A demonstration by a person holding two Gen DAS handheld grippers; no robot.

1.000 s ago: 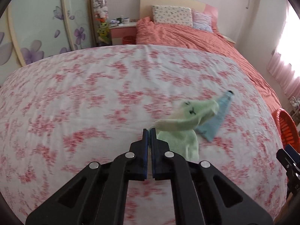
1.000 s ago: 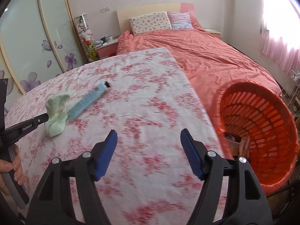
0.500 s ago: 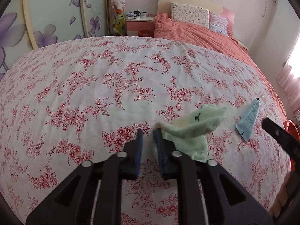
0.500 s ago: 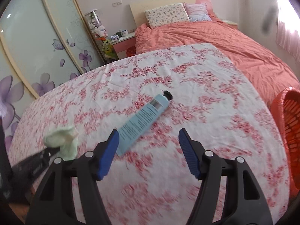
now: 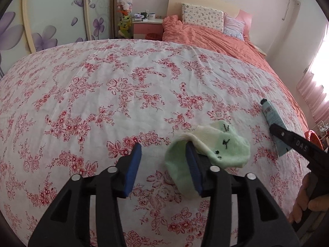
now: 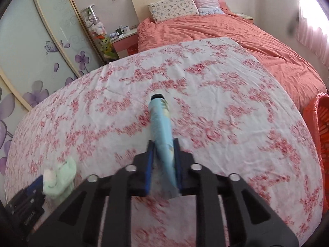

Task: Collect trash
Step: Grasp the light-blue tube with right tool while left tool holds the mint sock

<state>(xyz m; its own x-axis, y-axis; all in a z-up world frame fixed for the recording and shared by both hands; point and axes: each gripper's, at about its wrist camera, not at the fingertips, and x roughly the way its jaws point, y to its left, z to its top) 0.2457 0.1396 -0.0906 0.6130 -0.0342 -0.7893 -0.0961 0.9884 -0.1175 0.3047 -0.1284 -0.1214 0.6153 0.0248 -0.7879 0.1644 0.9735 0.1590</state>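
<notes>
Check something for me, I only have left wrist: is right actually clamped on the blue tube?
Observer: Yes. In the right wrist view the right gripper has both pads against the blue tube, near its flat end; the black cap points away from the camera.
Operator: Where's the basket? I see just a sliver.
Observer: The orange basket sits at that view's right edge, off the right side of the floral sheet, and part of its slatted inside shows.
</notes>
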